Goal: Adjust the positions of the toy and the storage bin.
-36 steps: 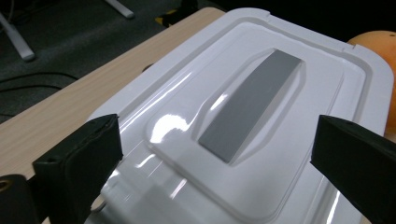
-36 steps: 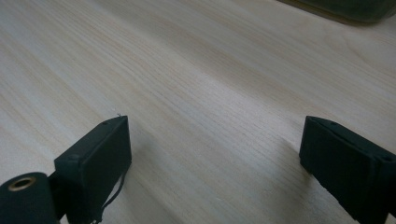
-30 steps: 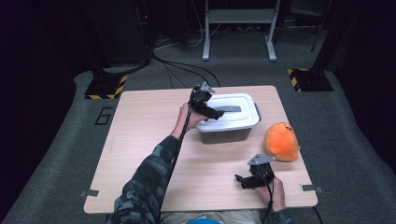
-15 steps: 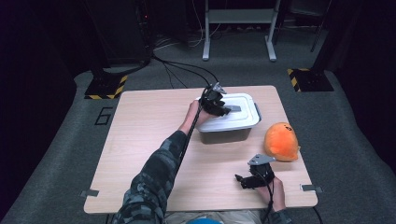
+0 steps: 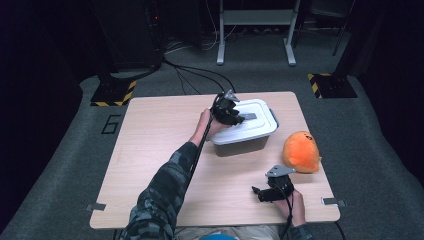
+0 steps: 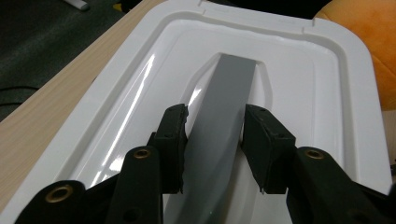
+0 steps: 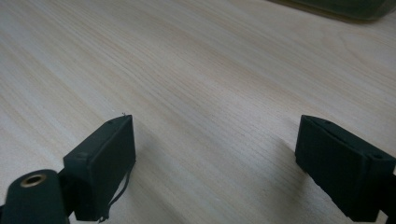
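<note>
Grey plastic, the handle runs along the middle of the white lid on a container standing toward the far right of the desk. The left gripper has just been closing, and its jaws now press the handle from both sides. Just right of the container lies an orange plush toy. Near the desk's front edge the right gripper rests with jaws wide, holding nothing.

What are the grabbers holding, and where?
The left hand-held gripper, jaws just closing, grips the lid by its grey handle. The right hand-held gripper is open, holding nothing.
</note>
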{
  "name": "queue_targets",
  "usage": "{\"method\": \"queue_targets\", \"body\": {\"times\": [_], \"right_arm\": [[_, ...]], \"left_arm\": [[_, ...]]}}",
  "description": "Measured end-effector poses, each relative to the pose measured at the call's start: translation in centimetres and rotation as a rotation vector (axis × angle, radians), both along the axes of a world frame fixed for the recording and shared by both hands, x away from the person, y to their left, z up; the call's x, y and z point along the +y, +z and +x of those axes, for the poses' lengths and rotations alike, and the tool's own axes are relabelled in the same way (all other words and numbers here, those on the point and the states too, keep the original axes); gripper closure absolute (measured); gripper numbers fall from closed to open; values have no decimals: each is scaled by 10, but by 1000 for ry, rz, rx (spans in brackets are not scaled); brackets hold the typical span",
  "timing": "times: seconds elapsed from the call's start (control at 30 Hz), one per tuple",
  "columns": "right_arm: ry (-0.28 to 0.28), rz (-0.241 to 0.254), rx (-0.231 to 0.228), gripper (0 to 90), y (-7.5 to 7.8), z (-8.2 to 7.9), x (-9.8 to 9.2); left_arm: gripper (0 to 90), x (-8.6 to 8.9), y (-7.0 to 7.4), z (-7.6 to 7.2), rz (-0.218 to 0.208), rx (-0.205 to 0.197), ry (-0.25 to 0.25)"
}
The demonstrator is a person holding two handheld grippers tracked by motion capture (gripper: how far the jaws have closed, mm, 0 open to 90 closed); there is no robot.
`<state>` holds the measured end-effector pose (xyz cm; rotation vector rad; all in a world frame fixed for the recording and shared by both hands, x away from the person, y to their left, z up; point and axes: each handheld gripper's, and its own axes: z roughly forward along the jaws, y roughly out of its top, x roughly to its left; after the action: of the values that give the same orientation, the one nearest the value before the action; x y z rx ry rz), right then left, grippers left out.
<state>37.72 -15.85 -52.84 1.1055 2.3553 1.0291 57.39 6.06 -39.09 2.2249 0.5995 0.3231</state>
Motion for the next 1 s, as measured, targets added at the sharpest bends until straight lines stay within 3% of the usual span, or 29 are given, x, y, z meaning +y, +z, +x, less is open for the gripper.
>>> {"method": "queue_targets", "body": {"times": [0.43,0.83,1.0], "right_arm": [[-1,0,-2,120,0,0,0],[-5,2,1,124,0,0,0],[-7,2,3,124,0,-1,0]], "left_arm": [[662,18,-1,-19,15,-36,49],[662,32,-2,-33,-2,-19,71],[662,40,-4,-47,-18,-21,68]]}}
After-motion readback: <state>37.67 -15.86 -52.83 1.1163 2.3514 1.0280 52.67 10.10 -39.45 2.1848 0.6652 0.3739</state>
